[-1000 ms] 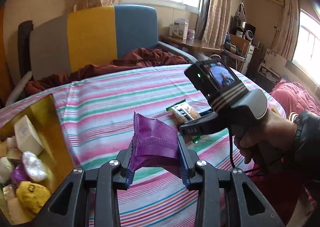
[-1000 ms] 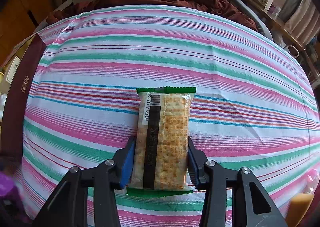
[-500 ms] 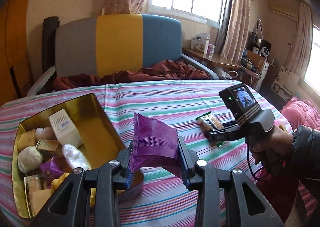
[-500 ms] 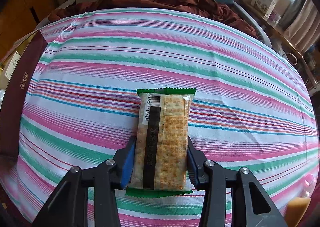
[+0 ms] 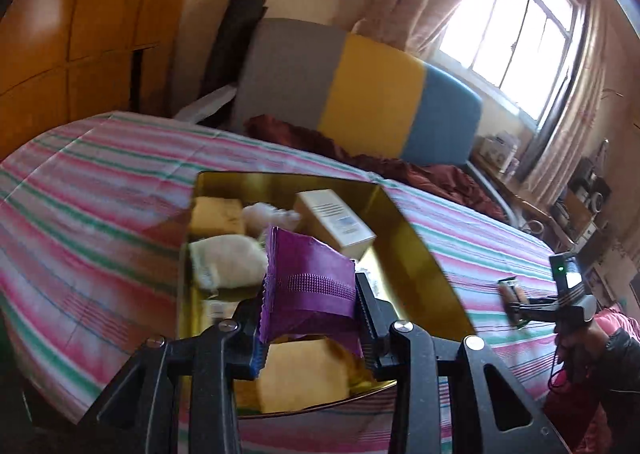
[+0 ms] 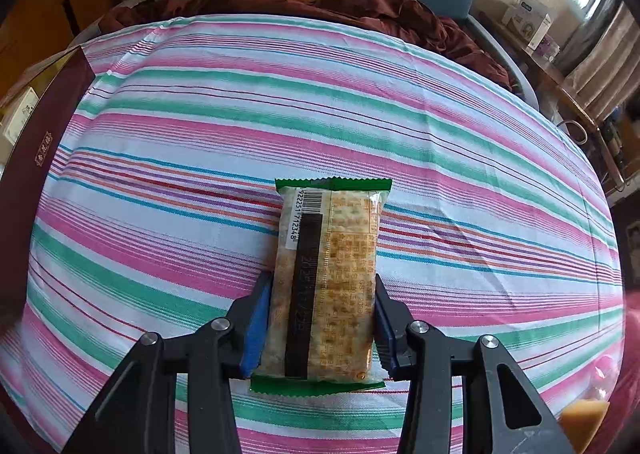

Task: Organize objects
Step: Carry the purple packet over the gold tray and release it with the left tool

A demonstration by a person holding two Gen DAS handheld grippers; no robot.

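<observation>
Swung across from the striped tablecloth [image 5: 100,190], the left gripper [image 5: 310,318] now holds its clamped purple packet [image 5: 308,282] over the gold tin [image 5: 416,254], hiding blurred snacks beneath, while the right gripper [image 6: 320,318] stays clamped on the cracker packet [image 6: 328,278].

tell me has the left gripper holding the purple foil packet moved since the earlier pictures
Yes. The left gripper, shut on the purple foil packet, has swung left across the striped tablecloth to hang over the gold box.
</observation>
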